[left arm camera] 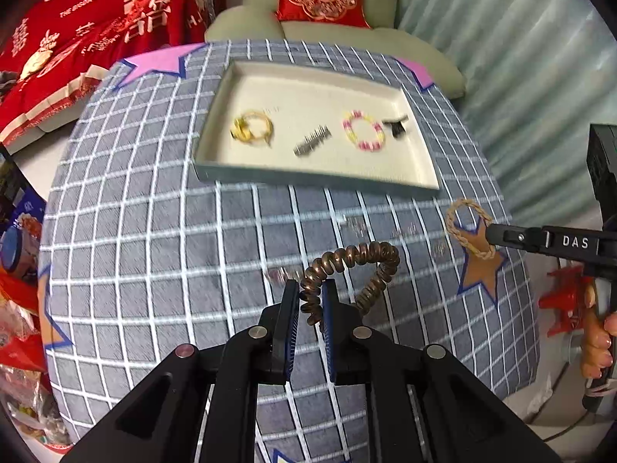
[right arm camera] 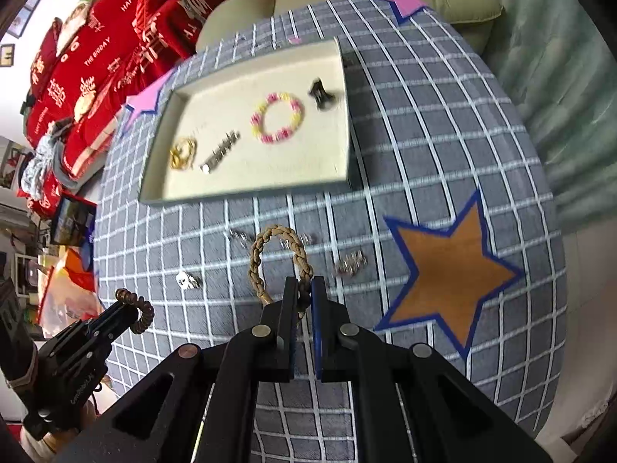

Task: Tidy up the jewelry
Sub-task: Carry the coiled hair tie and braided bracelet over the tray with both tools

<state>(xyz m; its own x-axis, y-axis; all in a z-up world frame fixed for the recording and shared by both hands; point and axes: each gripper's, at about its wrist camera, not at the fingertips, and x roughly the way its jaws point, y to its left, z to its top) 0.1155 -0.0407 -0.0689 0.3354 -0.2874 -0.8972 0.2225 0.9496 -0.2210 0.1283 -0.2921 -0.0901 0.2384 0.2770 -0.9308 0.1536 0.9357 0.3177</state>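
My left gripper (left arm camera: 310, 289) is shut on a brown spiral hair tie (left arm camera: 358, 266), held above the checked cloth; the same left gripper (right arm camera: 127, 305) shows at the lower left of the right wrist view. My right gripper (right arm camera: 304, 285) is shut on a tan braided loop (right arm camera: 279, 260), also lifted off the cloth; that right gripper (left arm camera: 491, 237) enters from the right in the left wrist view with the braided loop (left arm camera: 468, 227) hanging at its tip. Farther back lies a cream tray (left arm camera: 414, 177) holding a gold ring piece (left arm camera: 252, 127), a metal comb clip (left arm camera: 312, 142), a pink-yellow bead bracelet (left arm camera: 363, 130) and a black clip (left arm camera: 397, 125).
Several small silver pieces (right arm camera: 349, 264) lie scattered on the grey checked cloth (right arm camera: 424, 135) in front of the tray (right arm camera: 246, 193). An orange star patch (right arm camera: 449, 274) marks the right side. Red cushions (right arm camera: 100, 50) and a pale sofa (left arm camera: 246, 19) stand behind; clutter lies at the left.
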